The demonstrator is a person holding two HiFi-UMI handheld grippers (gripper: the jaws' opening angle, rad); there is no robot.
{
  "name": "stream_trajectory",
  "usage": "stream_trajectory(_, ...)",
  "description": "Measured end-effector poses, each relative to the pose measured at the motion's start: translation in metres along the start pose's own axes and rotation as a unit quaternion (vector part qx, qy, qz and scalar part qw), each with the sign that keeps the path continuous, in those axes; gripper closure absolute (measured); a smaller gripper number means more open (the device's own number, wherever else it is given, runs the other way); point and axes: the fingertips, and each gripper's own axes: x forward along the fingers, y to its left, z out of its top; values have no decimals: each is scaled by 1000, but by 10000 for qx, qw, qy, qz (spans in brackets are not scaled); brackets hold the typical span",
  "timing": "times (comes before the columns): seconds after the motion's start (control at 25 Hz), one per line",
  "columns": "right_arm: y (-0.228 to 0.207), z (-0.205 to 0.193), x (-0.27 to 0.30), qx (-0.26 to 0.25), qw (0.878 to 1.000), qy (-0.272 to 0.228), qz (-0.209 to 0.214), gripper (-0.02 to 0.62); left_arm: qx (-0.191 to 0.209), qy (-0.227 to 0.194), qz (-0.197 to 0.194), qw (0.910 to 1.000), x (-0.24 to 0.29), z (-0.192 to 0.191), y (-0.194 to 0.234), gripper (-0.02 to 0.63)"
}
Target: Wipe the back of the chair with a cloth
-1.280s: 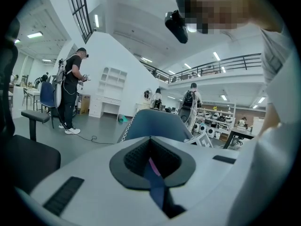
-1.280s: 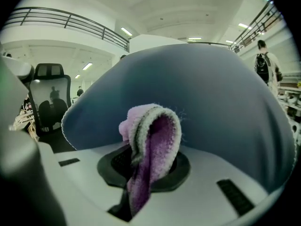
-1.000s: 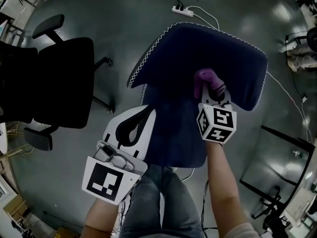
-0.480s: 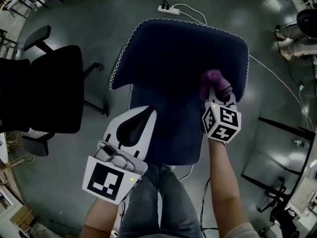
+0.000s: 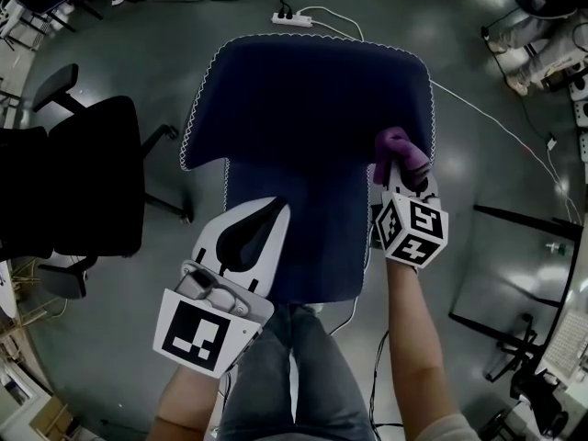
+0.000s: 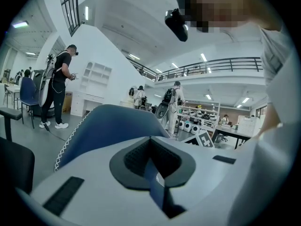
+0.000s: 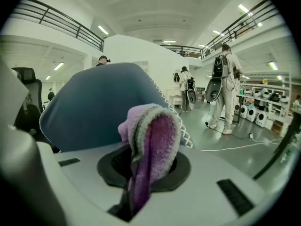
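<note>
A dark blue chair [image 5: 303, 99] with a white stitched edge stands below me, its back towards me. My right gripper [image 5: 401, 168] is shut on a purple cloth [image 5: 398, 150], which rests near the right edge of the chair's back. The right gripper view has the cloth [image 7: 153, 145] bunched up and sticking out of the right gripper [image 7: 146, 168], with the blue chair [image 7: 89, 112] just behind. My left gripper [image 5: 250, 228] sits by the lower left of the back, shut and empty. From the left gripper [image 6: 151, 161], the chair [image 6: 108, 126] rises just ahead.
A black office chair [image 5: 83, 173] stands at the left. A power strip [image 5: 289, 16] and a white cable [image 5: 496, 127] lie on the grey floor beyond the chair. Black frame legs [image 5: 524, 246] stand at the right. People [image 7: 225, 88] stand farther off. My jeans-clad legs [image 5: 289, 375] are below.
The right gripper has slid the cloth to the right across the chair's back, from the middle to near its right edge. The left gripper has stayed put.
</note>
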Motion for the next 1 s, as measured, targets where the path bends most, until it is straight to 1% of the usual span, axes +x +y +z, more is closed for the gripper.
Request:
stream_trajectory(0.28, -6, -4, -2, 146, 9999, -1, -21, 537, -4, -7, -59, 10000, 2, -2, -9, 594)
stream_trajectory(0.52, -3, -13, 9, 104, 9999, 7, 0, 537, -8, 90, -27, 10000, 3, -10, -4, 594)
stream_trajectory(0.84, 4, -35, 19, 54, 9999, 120, 50, 537, -16, -3, 38, 10000, 3, -15, 6, 594)
stream_trajectory(1.0, 8, -51, 24, -30, 9995, 295, 125, 537, 10, -50, 52, 10000, 4, -17, 7, 594)
